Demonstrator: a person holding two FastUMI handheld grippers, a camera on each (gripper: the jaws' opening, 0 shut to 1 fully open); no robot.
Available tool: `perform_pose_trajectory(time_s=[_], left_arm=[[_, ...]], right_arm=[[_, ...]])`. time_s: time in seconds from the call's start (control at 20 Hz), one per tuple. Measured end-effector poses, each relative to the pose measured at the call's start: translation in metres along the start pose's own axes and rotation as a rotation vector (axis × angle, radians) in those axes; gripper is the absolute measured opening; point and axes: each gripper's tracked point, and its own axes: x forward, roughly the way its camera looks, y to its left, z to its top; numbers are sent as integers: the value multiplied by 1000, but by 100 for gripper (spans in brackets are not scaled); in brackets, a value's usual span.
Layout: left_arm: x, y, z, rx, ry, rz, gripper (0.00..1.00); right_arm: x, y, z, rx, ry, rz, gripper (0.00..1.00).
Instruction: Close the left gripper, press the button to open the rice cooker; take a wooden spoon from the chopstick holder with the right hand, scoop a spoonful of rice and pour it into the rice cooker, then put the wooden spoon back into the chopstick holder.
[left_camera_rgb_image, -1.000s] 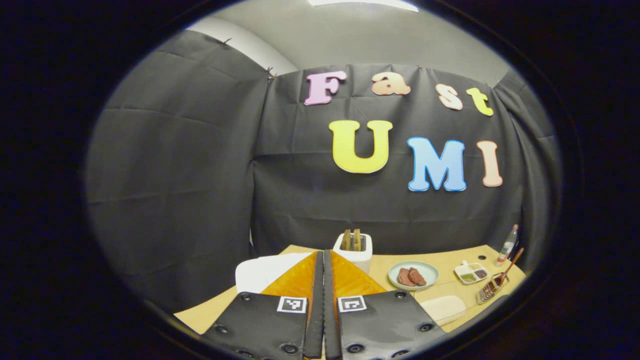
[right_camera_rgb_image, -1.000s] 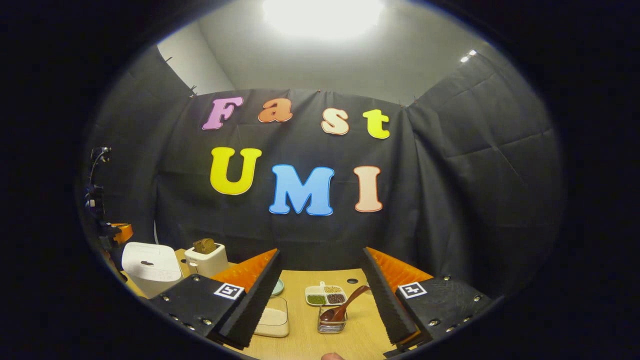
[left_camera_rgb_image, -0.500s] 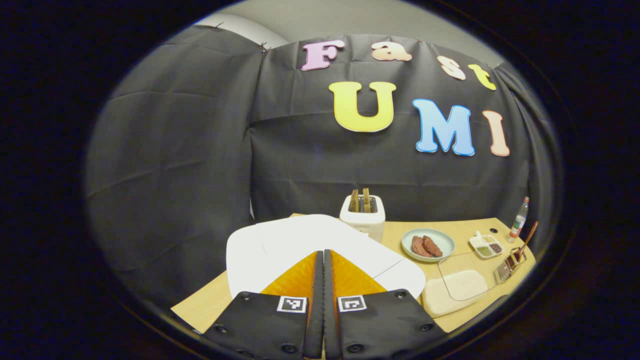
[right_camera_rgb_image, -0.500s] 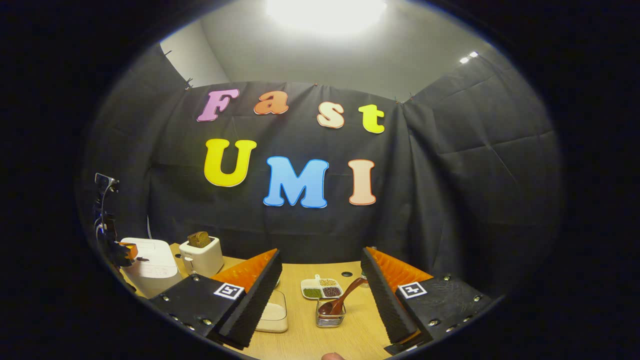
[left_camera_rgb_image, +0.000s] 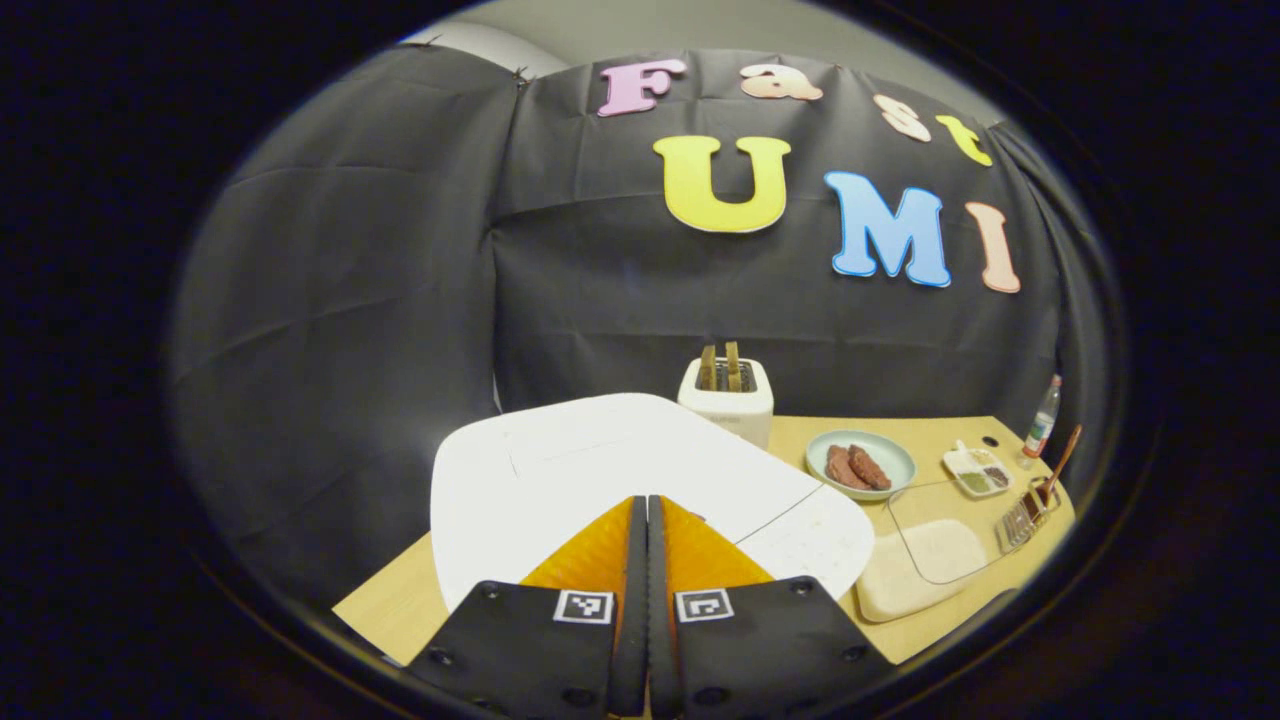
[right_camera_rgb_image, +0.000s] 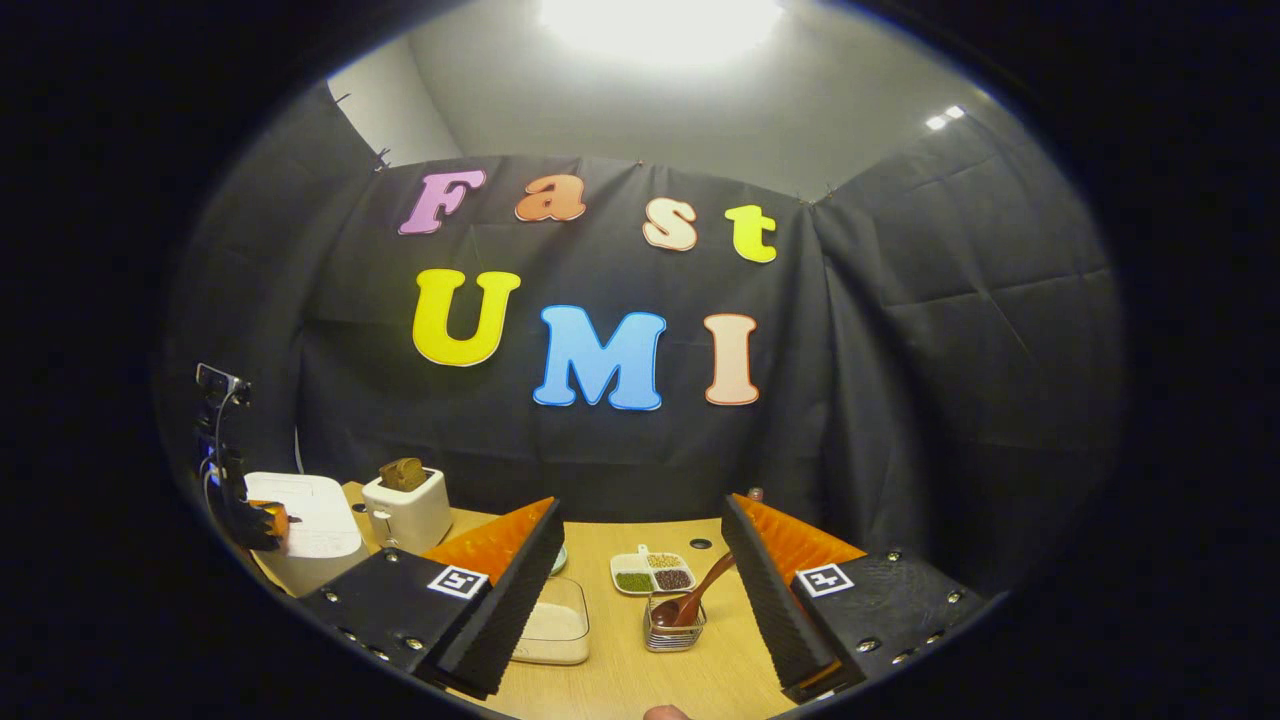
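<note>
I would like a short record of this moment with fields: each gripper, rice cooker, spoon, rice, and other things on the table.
left gripper: shut, fingertips over the rice cooker's lid
right gripper: open, holding nothing
rice cooker: white, lid closed
wooden spoon: standing in the chopstick holder
rice box: clear, holding rice
others: toaster, plate, divided dish, bottle

Smooth white plastic rice cooker (left_camera_rgb_image: 620, 460)

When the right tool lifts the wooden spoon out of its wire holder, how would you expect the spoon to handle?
The wooden spoon looks stiff, probably light. It leans loosely in the wire holder, so it should lift free, though the light-looking holder might shift. Its smooth, slim handle may pivot between the fingers.
</note>
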Motion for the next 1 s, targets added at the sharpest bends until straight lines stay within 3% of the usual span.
perform_pose_trajectory(time_s=[0.5,1.0], left_arm=[[-3,1,5,5,-26,-28,9],[-45,20,119,30,-287,90,9]], right_arm=[[3,20,6,-4,-28,20,96],[29,-3,21,15,-85,74,96]])
